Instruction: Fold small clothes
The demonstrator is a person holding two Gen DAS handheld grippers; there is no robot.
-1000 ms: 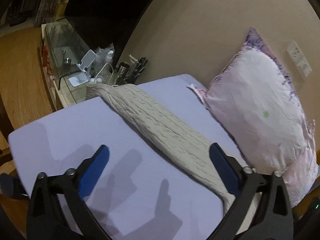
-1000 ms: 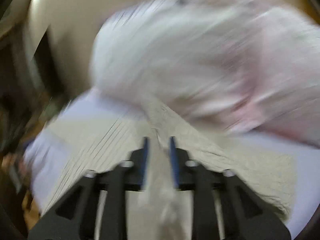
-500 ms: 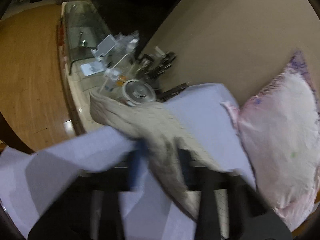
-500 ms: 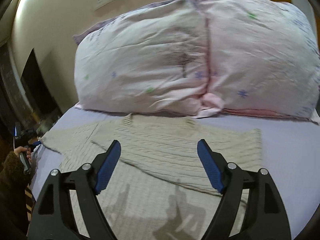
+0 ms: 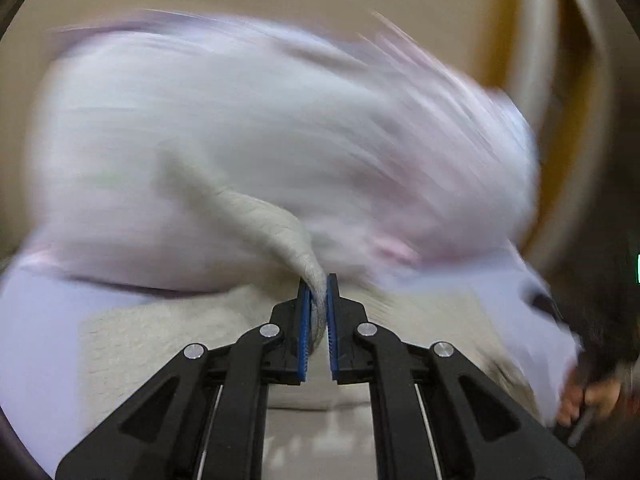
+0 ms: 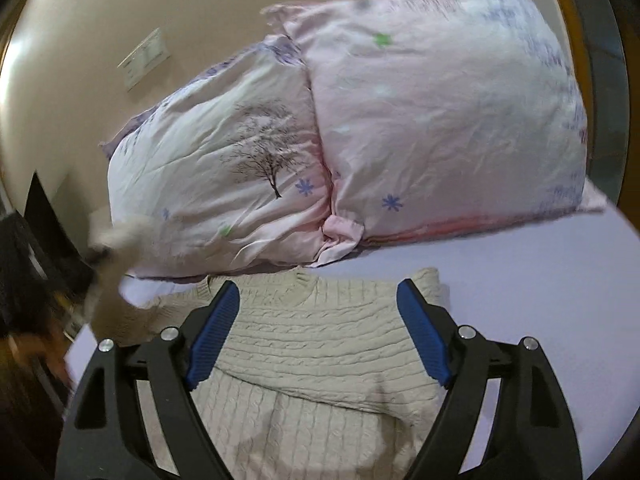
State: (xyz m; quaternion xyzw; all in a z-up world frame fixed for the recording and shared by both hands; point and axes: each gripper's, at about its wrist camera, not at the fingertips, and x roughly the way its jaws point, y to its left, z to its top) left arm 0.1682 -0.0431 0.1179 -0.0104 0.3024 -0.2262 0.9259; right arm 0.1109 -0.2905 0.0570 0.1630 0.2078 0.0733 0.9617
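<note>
A beige cable-knit sweater [image 6: 320, 344] lies flat on the lilac bed sheet [image 6: 540, 300], its collar toward the pillows, one sleeve folded across its body. My left gripper [image 5: 317, 312] is shut on the other sleeve [image 5: 276, 236], which rises lifted from between the blue pads; the view is blurred by motion. That lifted sleeve [image 6: 116, 272] shows as a blur at the left of the right wrist view. My right gripper [image 6: 316, 332] is open and empty, hovering above the sweater's chest.
Two pink printed pillows [image 6: 360, 136] lean against the beige wall [image 6: 80, 40] just behind the sweater. The bed's left edge drops to a dark area [image 6: 28, 280]. A hand [image 5: 592, 396] shows at the right of the left wrist view.
My left gripper has shut on the sleeve and swung it up, turning toward the pillows. My right gripper has let go of the sweater, opened and drawn back over its body.
</note>
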